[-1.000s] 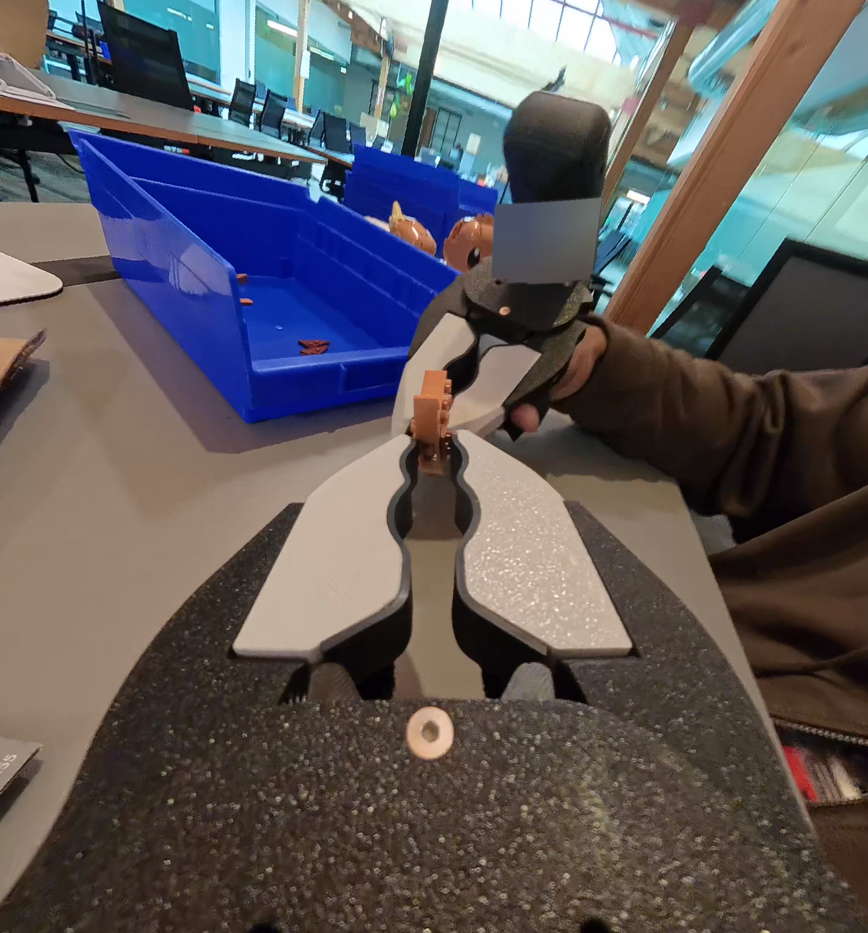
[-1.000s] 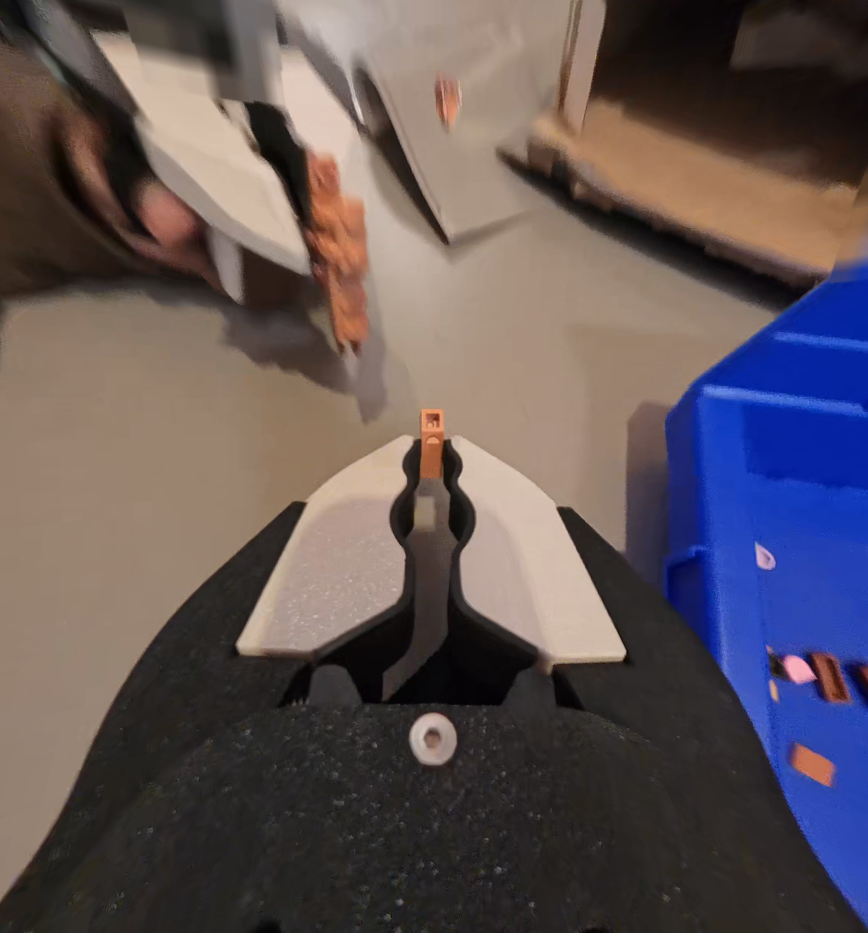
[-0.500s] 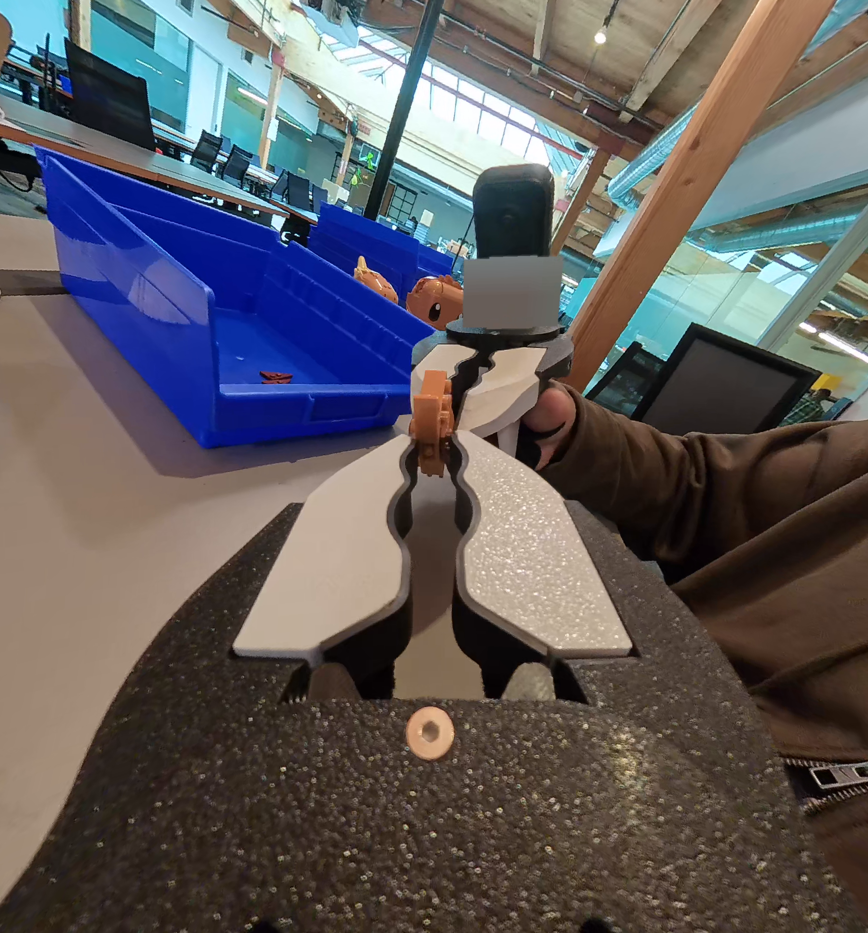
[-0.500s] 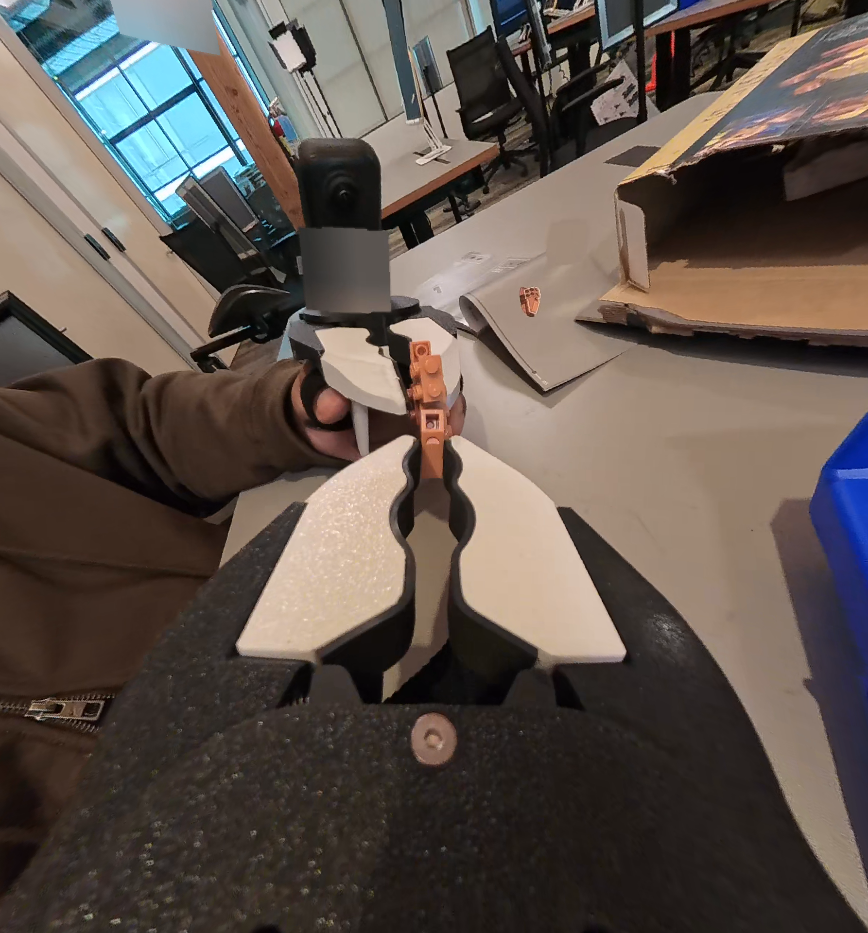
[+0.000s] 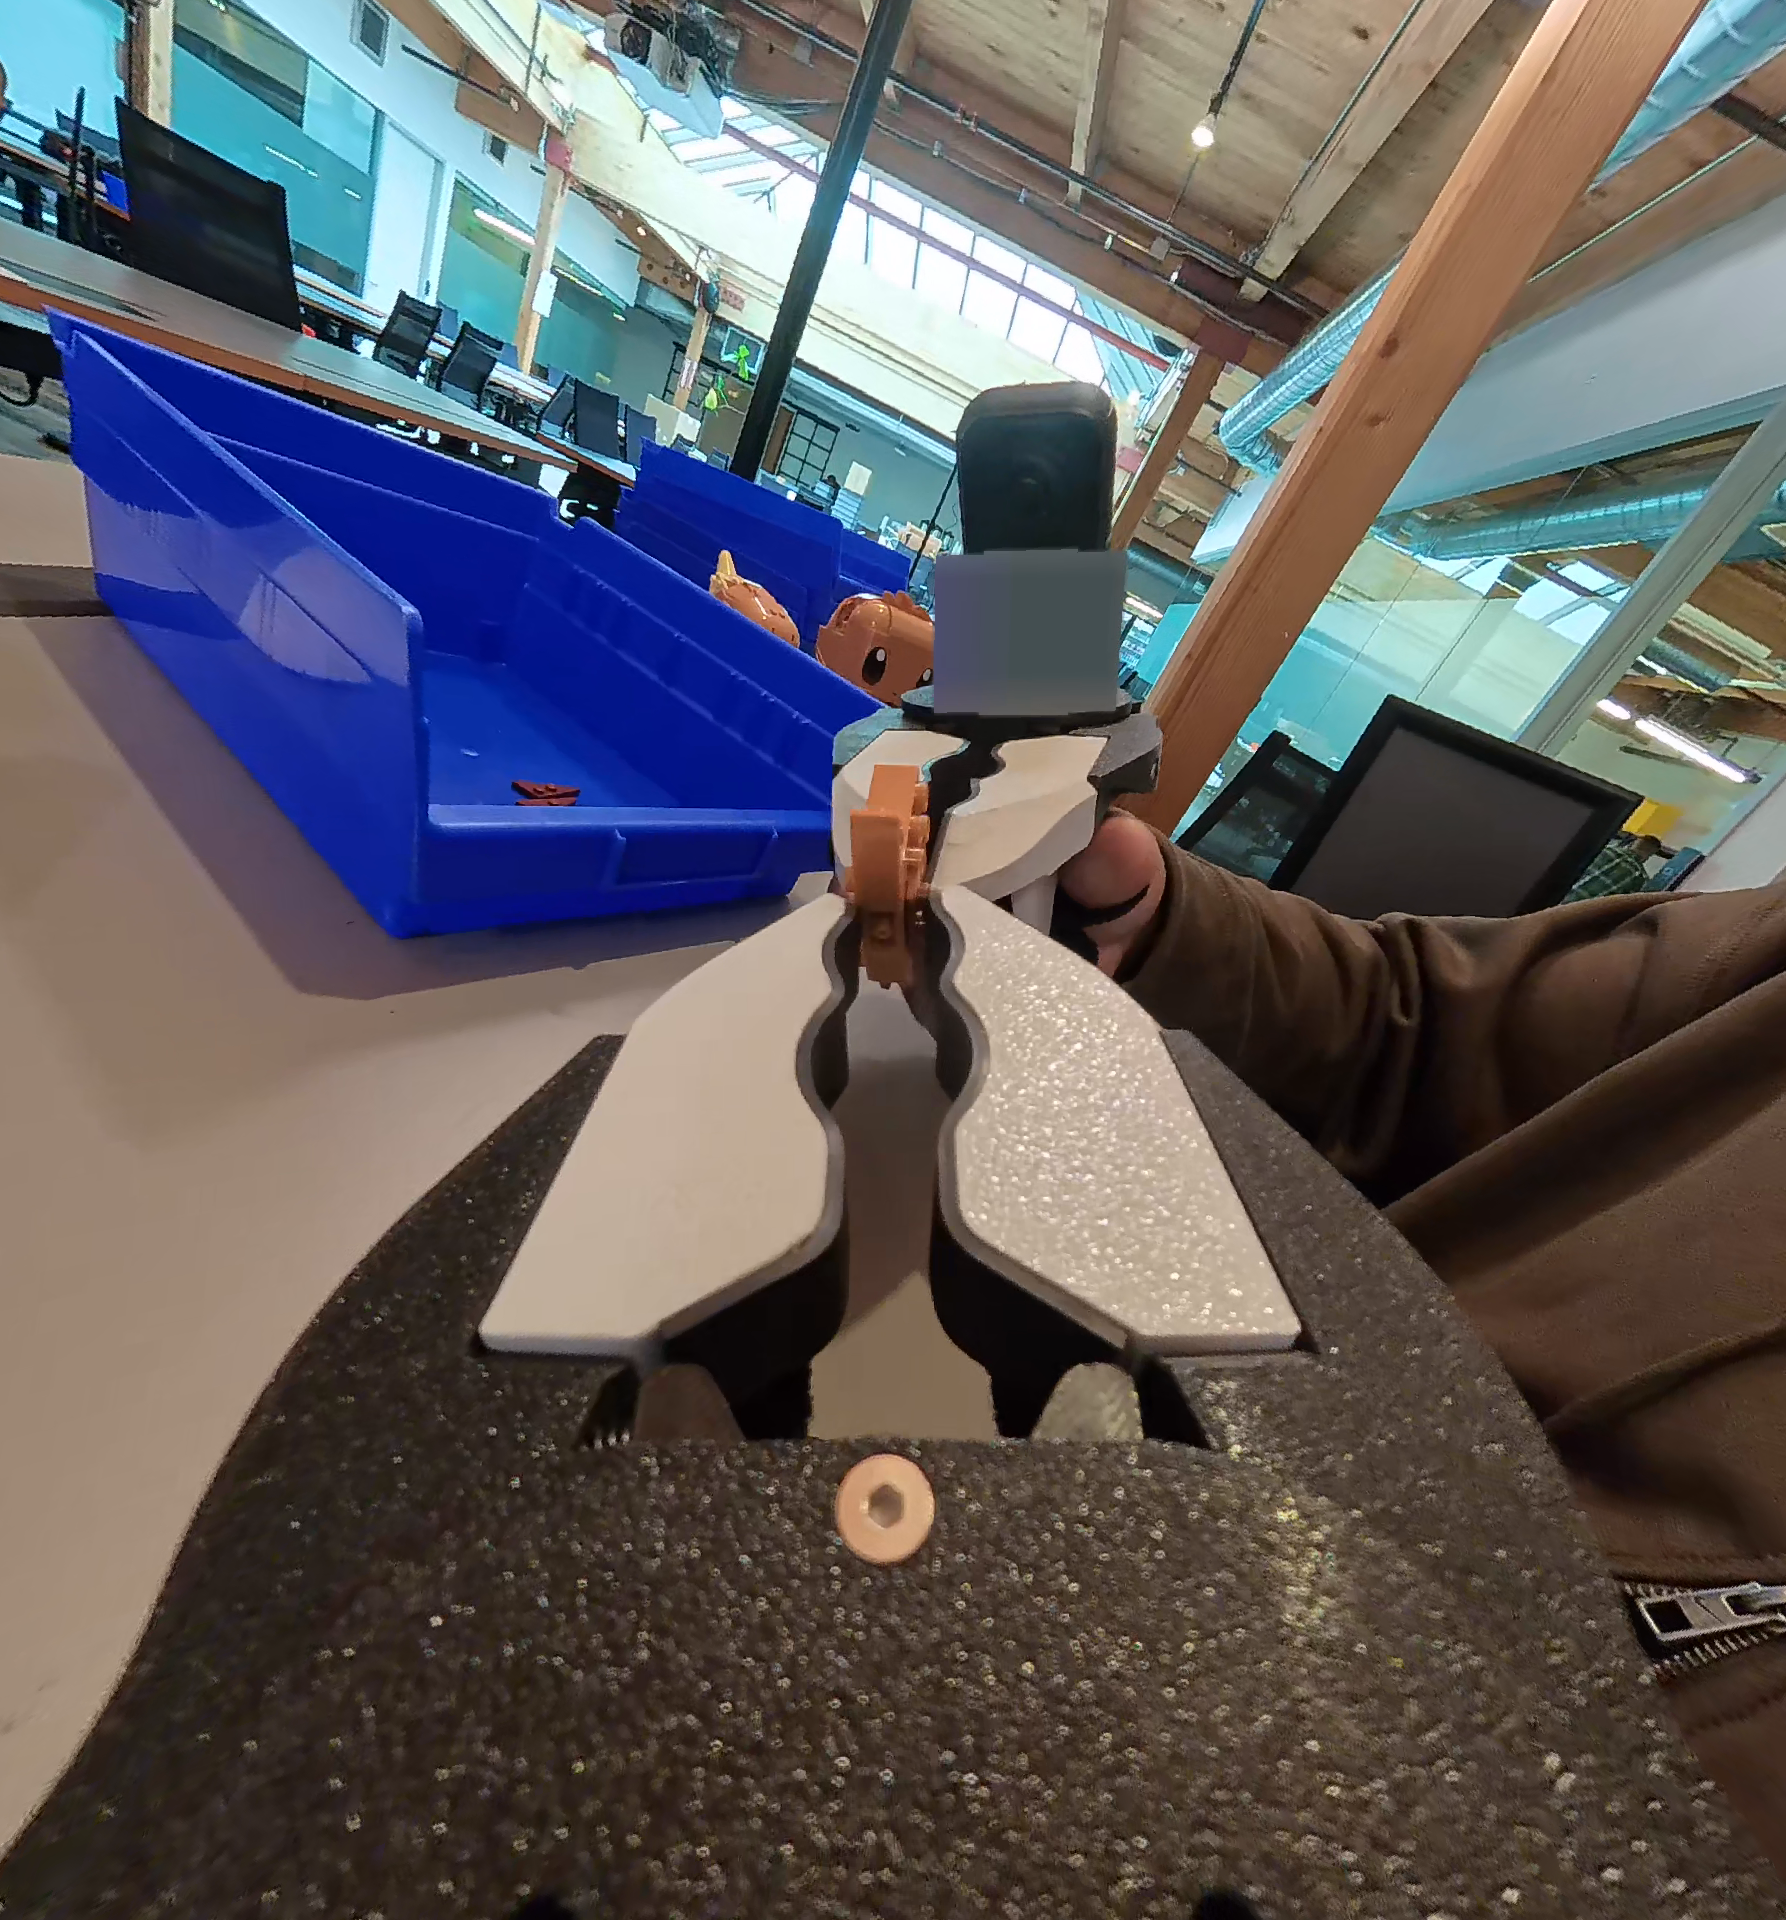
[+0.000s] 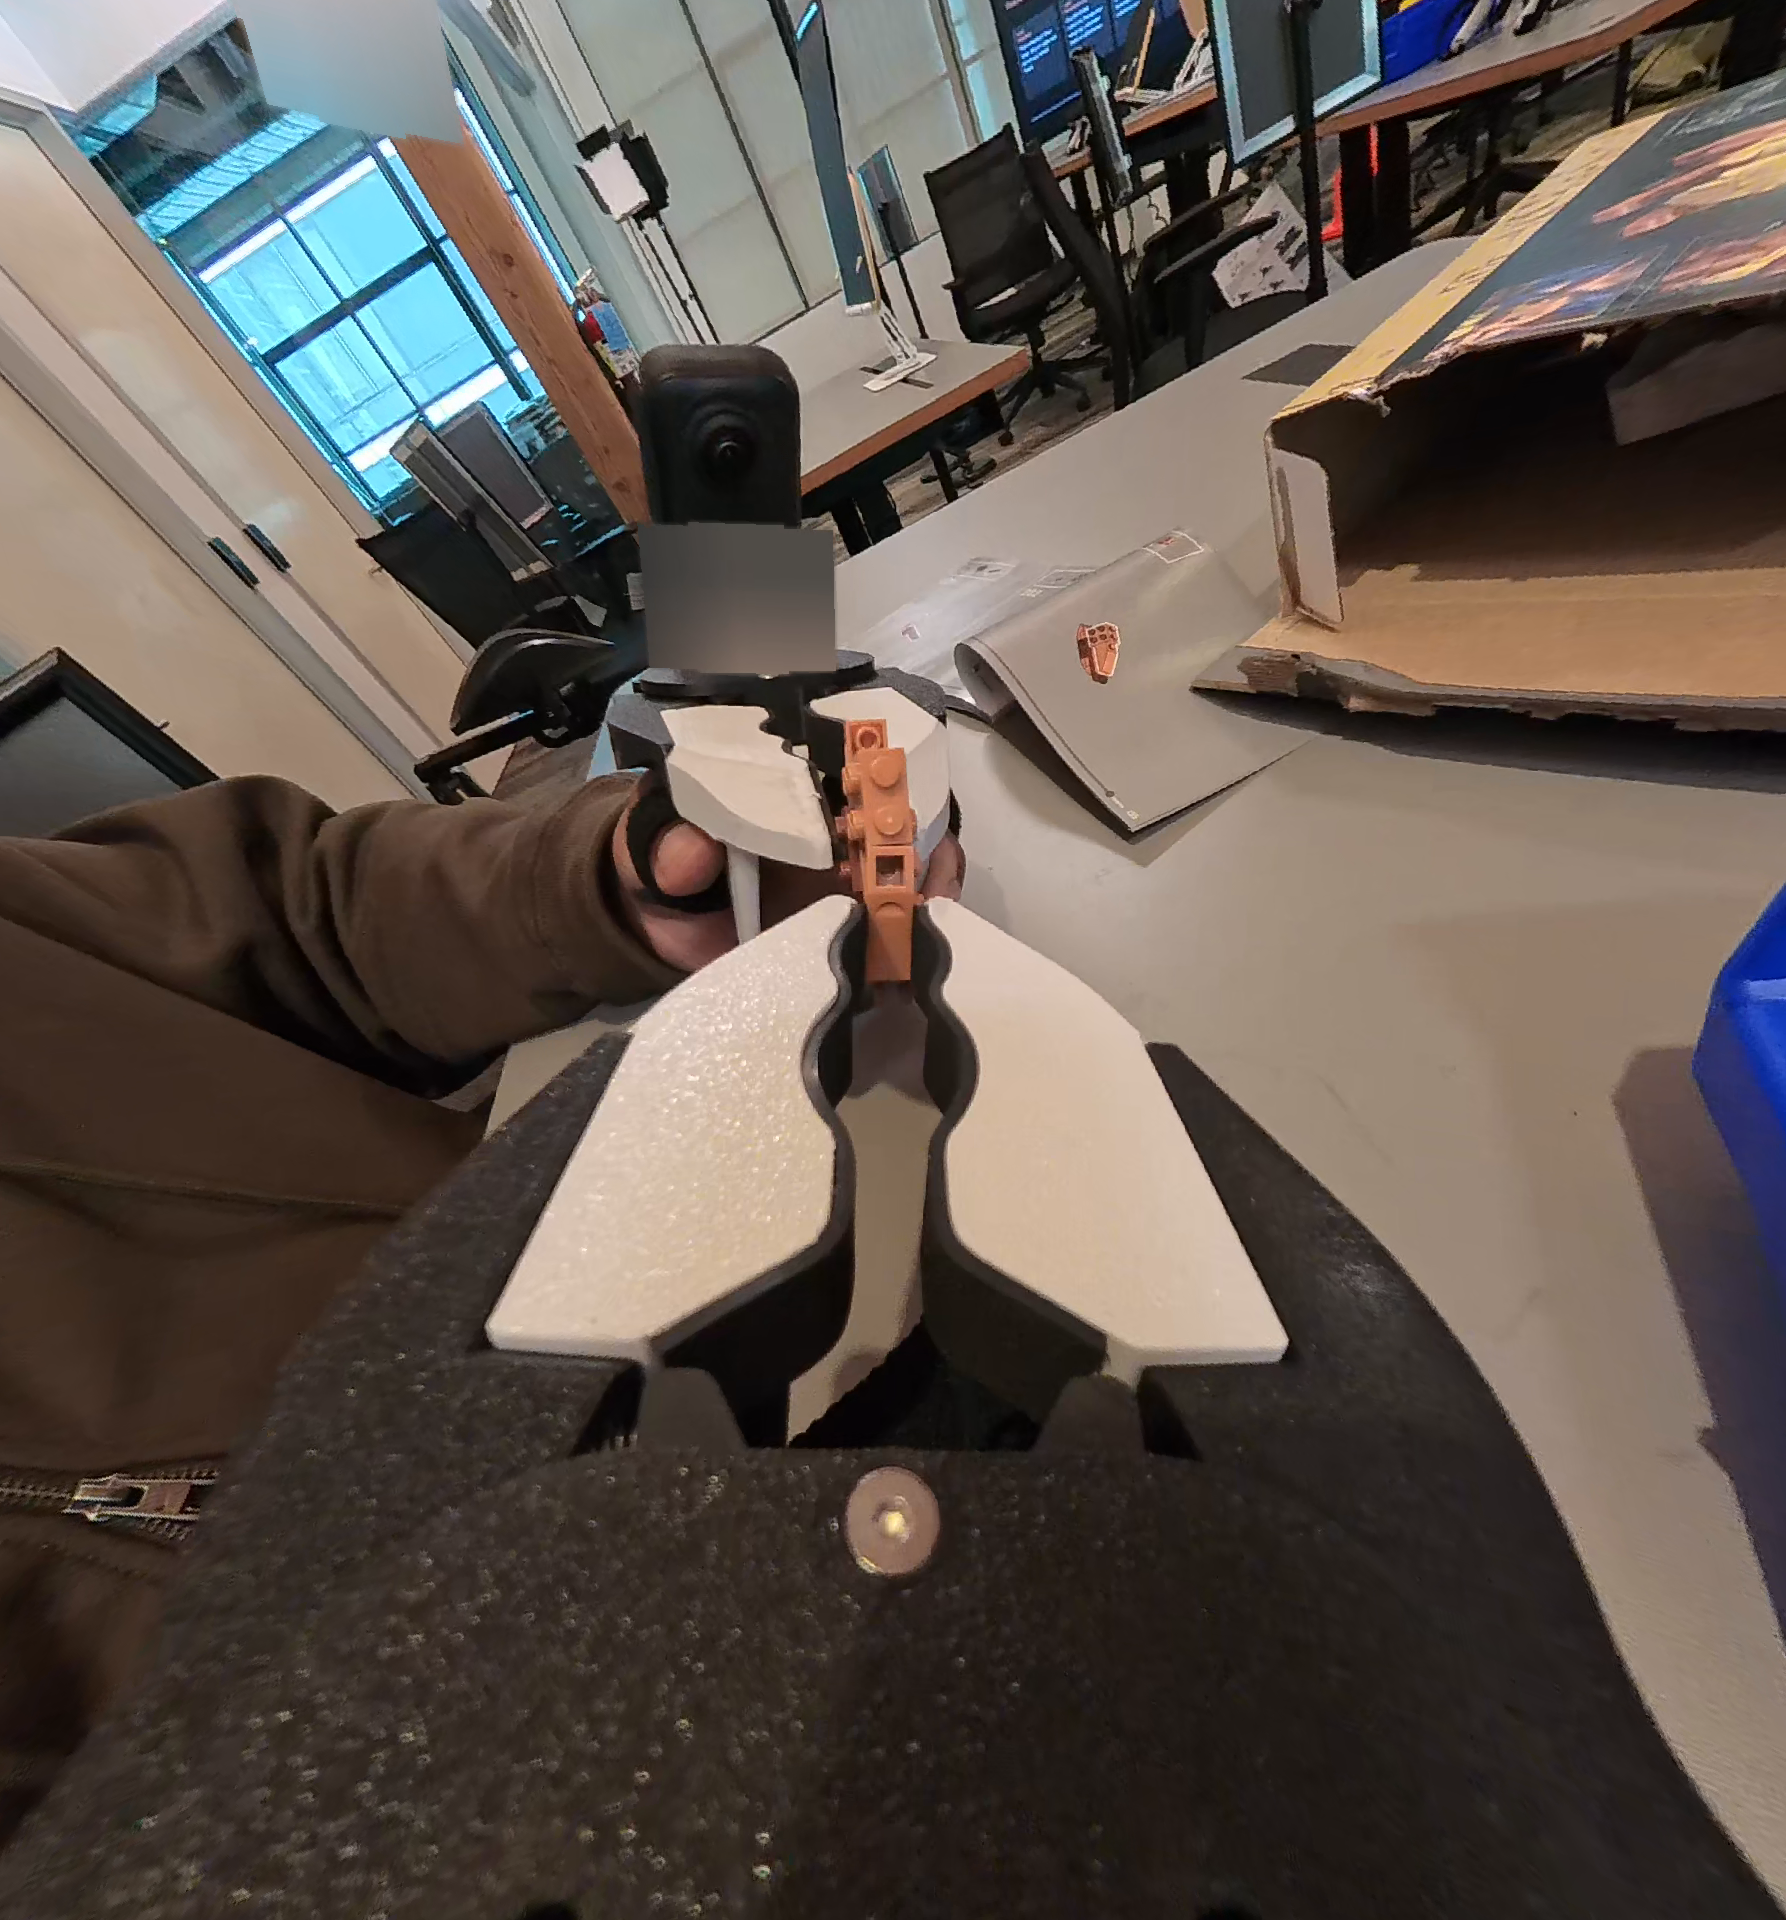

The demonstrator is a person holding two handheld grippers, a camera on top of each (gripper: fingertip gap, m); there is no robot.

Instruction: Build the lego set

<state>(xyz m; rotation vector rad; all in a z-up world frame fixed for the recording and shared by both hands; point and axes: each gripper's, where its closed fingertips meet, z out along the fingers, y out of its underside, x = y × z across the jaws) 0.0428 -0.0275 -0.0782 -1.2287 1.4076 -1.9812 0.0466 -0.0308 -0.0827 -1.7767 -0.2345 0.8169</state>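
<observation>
Left wrist view: the left tool is clenched on a small orange-brown stack of studded toy bricks. Both white fingertips press on its lower end and the rest of it stands up past them. Right behind it, facing this camera, is the right tool, held in a person's hand with a brown sleeve; the stack covers its tips here, so this view does not show what it grips. On the grey desk to the left sits a long blue plastic bin with a few dark red flat pieces on its floor. A brown toy head with black eyes peeks from behind the bin.

Right wrist view: the right tool is clamped on a narrow orange brick with a square hole at its end, and both pads bear on its sides. That end lies against the bottom of the studded stack, which the left tool grips from the far side, so the two pieces meet in the air between the tools, above the desk. A grey booklet and a torn cardboard box lie further back, and a corner of the blue bin shows at the right.
</observation>
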